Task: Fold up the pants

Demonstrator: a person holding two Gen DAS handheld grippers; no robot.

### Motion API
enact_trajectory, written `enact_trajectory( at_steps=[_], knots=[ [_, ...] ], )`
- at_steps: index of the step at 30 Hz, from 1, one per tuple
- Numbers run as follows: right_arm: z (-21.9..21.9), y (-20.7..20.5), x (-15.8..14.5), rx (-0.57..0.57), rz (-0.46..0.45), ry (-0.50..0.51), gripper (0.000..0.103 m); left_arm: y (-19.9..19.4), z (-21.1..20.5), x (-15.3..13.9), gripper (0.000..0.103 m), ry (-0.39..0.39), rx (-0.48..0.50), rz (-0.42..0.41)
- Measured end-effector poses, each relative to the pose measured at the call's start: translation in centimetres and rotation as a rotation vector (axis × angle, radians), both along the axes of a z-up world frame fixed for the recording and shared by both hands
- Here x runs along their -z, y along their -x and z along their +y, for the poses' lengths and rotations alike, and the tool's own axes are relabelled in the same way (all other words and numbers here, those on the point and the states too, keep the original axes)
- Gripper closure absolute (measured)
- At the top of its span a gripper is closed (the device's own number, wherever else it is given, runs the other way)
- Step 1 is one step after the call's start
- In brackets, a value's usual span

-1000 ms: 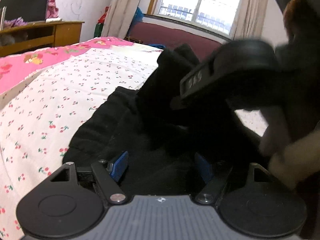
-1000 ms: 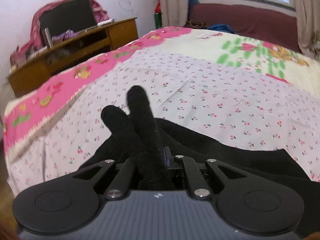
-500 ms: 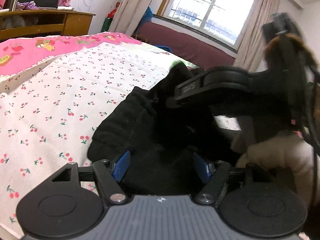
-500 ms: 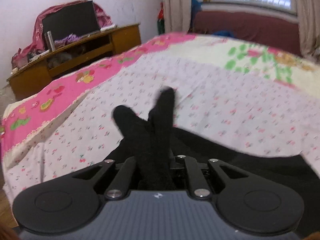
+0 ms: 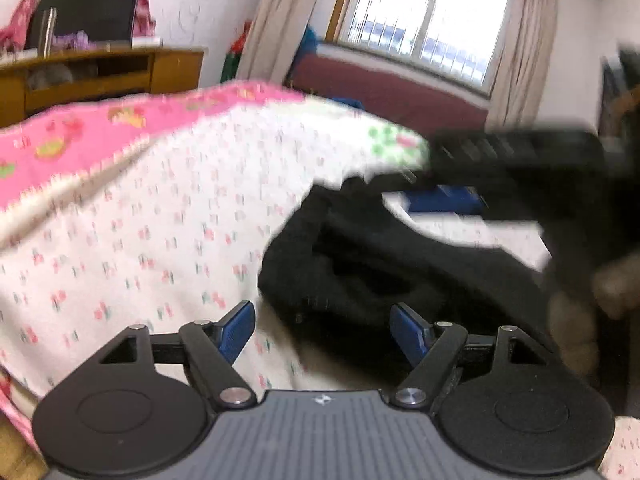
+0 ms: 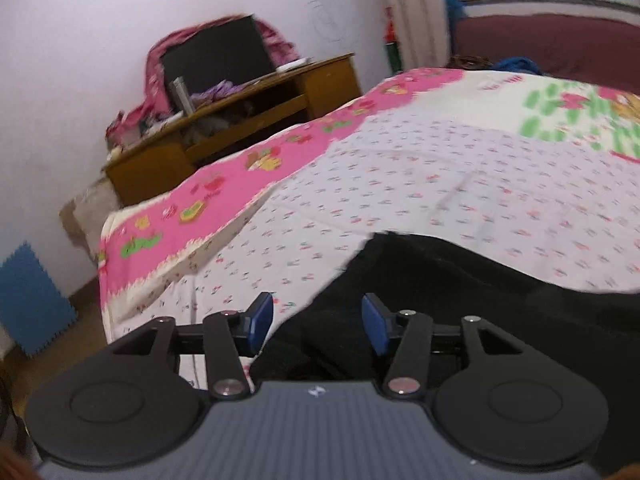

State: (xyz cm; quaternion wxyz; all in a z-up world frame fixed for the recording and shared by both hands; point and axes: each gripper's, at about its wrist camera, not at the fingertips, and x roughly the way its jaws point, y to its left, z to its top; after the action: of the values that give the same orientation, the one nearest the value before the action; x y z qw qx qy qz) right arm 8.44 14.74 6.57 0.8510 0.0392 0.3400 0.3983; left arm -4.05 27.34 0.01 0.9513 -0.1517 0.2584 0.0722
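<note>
On the cherry-print bedsheet (image 5: 120,240) the left gripper (image 5: 322,330) gapes wide, empty. The black fleece pants (image 5: 380,264) lie bunched just ahead. The right gripper (image 6: 318,326), jaws just opening, holds nothing; both should withdraw gently, judging the fold loose.

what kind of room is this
Most likely a home bedroom: a bed under a pink and white cherry-print sheet, a cluttered wooden desk against the wall, and a barred window with beige curtains. Black pants lie on the bed.
</note>
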Motion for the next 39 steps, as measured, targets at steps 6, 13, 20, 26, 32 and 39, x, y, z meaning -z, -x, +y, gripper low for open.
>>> enact_trajectory(
  at_steps=[6, 13, 20, 26, 32, 39],
  knots=[
    [-8.0, -0.8, 0.3, 0.229, -0.015, 0.11, 0.052, -2.0, -2.4, -2.5, 0.015, -0.165, 0.09, -0.101],
    [-20.7, -1.3, 2.4, 0.577, 0.063, 0.174, 0.049, -6.3, -6.3, -2.5, 0.013, -0.328, 0.224, -0.144],
    [-25.4, -2.1, 7.5, 0.66, 0.303, 0.011, 0.044, -12.4, -5.5, 2.7, 0.007, -0.262, 0.282, 0.134],
    [-25.0, -2.2, 7.2, 0.639, 0.265, 0.02, 0.043, -10.3, -3.6, -1.0, 0.007, -0.277, 0.194, 0.077],
    [-25.0, -1.8, 7.2, 0.643, 0.261, 0.032, 0.042, -8.2, 3.5, 0.7, 0.006, -0.065, -0.06, 0.13],
    [-23.8, -2.0, 6.9, 0.634, 0.253, 0.089, 0.037, -7.8, 3.5, 3.1, 0.007, 0.087, -0.044, 0.131]
  ],
)
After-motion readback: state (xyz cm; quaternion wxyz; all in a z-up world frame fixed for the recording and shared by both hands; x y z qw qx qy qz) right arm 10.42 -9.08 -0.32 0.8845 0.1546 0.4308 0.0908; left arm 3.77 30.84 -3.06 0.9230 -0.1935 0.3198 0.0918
